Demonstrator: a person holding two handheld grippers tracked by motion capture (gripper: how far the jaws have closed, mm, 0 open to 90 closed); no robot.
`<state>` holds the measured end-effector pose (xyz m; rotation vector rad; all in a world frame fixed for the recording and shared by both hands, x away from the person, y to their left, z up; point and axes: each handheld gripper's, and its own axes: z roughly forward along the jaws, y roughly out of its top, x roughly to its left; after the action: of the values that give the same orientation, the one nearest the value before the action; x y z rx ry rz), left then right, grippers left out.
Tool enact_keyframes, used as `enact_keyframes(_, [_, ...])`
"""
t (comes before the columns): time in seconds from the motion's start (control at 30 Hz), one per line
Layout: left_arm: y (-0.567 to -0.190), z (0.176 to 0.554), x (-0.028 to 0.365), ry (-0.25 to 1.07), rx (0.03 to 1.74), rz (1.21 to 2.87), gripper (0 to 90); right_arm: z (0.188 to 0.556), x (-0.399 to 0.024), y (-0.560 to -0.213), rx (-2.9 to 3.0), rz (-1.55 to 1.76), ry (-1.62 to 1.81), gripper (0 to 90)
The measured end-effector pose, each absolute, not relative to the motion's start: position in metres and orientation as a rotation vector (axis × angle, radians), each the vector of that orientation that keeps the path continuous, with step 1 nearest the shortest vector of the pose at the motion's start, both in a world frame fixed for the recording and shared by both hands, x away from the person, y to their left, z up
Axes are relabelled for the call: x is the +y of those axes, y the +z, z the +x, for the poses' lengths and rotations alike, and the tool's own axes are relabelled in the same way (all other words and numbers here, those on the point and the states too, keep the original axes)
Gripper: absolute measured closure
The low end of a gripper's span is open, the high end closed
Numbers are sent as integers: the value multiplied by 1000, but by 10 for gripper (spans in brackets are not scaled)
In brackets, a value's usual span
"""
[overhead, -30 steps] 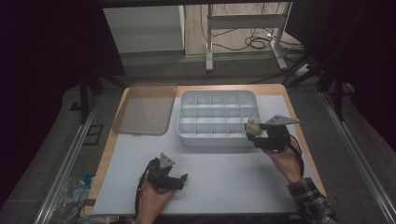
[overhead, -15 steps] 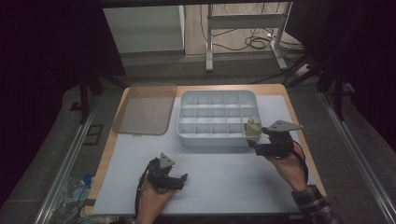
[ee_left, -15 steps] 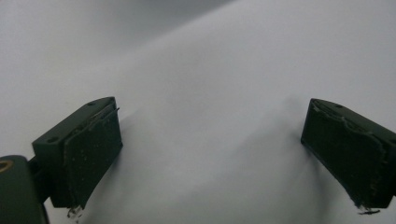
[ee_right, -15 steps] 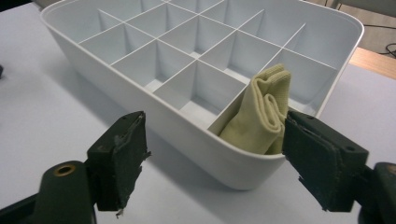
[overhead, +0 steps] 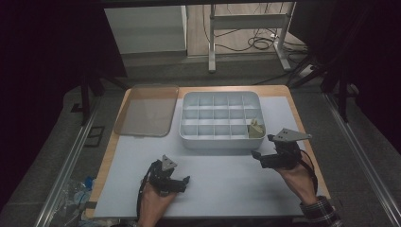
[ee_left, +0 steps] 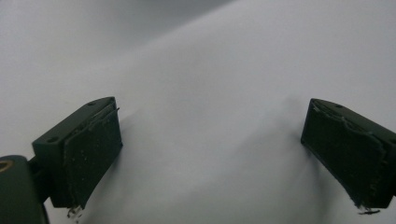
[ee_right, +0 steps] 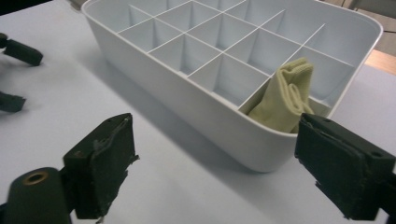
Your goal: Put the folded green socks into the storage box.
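Observation:
A white box (overhead: pixel 189 137) (ee_right: pixel 187 100) with several compartments stands mid-table. A folded pale yellow cloth (overhead: pixel 256 128) (ee_right: pixel 285 95) sits upright in its near right corner compartment. My right gripper (overhead: pixel 258 159) (ee_right: pixel 215 140) hovers just in front of that corner, apart from the box. Its jaws have just been opening and stand wide with nothing between them. My left gripper (overhead: pixel 185 184) (ee_left: pixel 210 121) rests low over the white mat at the near left, open and empty. Its dark jaws (ee_right: pixel 11 77) also appear in the right gripper view.
A clear, brownish lid (overhead: pixel 146 109) lies flat to the left of the box. The white mat (overhead: pixel 227 189) covers the wooden table (overhead: pixel 294 106). Metal frame legs (overhead: pixel 212 42) and cables stand on the floor behind the table.
My right gripper has let go of the yellow cloth, which stays in the corner compartment. It has drawn back from the box toward the near edge with its jaws wider. The left gripper has stayed still.

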<state>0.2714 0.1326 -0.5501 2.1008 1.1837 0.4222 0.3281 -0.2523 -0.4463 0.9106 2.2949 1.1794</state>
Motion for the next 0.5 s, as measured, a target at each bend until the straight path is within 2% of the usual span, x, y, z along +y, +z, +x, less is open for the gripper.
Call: enact_keyframes(0.5, [-550, 271, 133, 423, 1184, 2100, 47, 306, -245, -457, 2371, 889, 1131, 38])
